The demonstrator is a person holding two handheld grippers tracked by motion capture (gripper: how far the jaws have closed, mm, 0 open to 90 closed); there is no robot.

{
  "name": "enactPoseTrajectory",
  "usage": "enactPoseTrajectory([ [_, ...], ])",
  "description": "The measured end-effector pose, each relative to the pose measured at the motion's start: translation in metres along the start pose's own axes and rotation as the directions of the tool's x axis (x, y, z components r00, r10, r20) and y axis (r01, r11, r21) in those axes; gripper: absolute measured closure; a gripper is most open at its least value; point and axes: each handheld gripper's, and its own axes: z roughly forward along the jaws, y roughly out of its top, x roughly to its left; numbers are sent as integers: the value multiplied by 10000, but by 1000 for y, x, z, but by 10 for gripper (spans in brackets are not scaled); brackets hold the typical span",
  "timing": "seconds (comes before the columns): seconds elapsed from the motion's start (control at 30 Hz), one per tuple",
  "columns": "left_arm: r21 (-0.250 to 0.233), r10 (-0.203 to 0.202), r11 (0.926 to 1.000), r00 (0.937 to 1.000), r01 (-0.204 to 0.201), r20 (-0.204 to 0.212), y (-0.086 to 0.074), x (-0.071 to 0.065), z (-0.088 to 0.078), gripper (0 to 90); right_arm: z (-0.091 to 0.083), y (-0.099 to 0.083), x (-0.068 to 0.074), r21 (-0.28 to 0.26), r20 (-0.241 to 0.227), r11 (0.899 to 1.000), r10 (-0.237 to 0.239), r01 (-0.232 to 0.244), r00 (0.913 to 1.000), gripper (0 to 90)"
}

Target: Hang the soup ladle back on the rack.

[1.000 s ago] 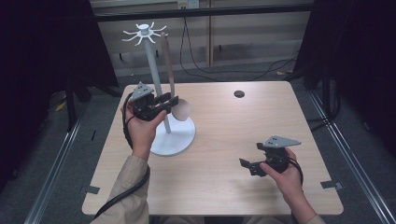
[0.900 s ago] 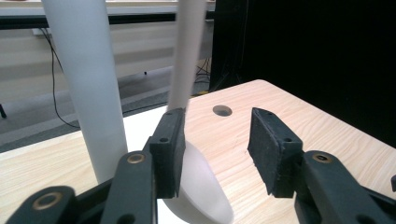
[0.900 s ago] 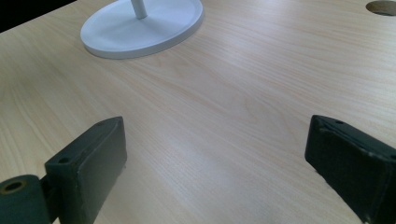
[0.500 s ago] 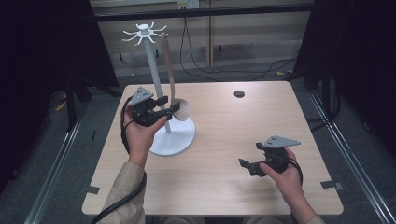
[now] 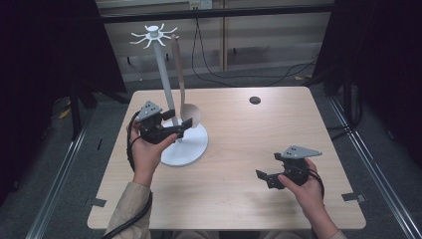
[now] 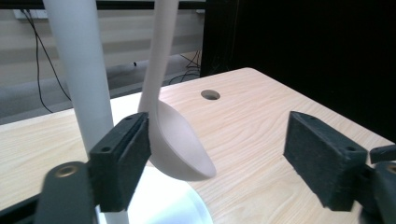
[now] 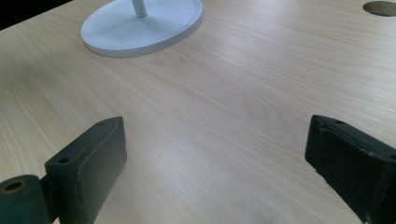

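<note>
Left gripper (image 5: 175,128): black body, two black jaws, grey three-cornered plate on top with small dark holes. A black cable loops from it and trails down beside the forearm. Seen in its own view, the jaws (image 6: 224,163) carry thick, rectangular black pads with a matte, slightly rough face and small round screw holes near the corners; a brass-coloured ring sits in the arm below one pad.

Right gripper (image 5: 264,177): same black build, grey three-cornered plate, black cable; rectangular black pads (image 7: 219,172) with screw holes, one brass-coloured ring.

Person: beige long sleeves (image 5: 130,209) on both forearms.
</note>
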Motion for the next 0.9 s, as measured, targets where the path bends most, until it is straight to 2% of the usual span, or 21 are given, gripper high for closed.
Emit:
enactPoseTrajectory([
  [0.07, 53, 116, 9999, 9999, -116, 8, -3, 1, -1, 185, -1, 0, 0, 25, 28, 10000, 13, -13, 10000, 54],
  [0.4, 157, 125, 9998, 9999, -124, -58, -17, 0, -4, 129, 1, -1, 0, 130, -18, 9999, -59, 60, 10000, 54],
  [0.43, 222, 237, 9995, 9997, -237, -12, -18, 1, -5, 129, 1, -1, 0, 133, -17, 9999, -58, 58, 10000, 54],
  [0.53, 168, 171, 9997, 9999, -170, -26, -22, -2, -5, 128, 1, -1, 0, 136, -13, 9999, -65, 65, 10000, 54],
  [0.7, 319, 309, 9990, 9995, -309, 10, -28, -3, -5, 126, 1, -2, 0, 142, -2, 9999, -90, 90, 10000, 54],
  [0.73, 272, 198, 9994, 9998, -199, 29, -30, -4, -4, 126, 0, -1, 0, 142, -4, 9999, -85, 85, 10000, 53],
  [0.9, 412, 232, 9989, 9997, -232, -4, -37, -4, -4, 127, 0, -2, 0, 146, 9, 9999, -47, 47, 10000, 54],
])
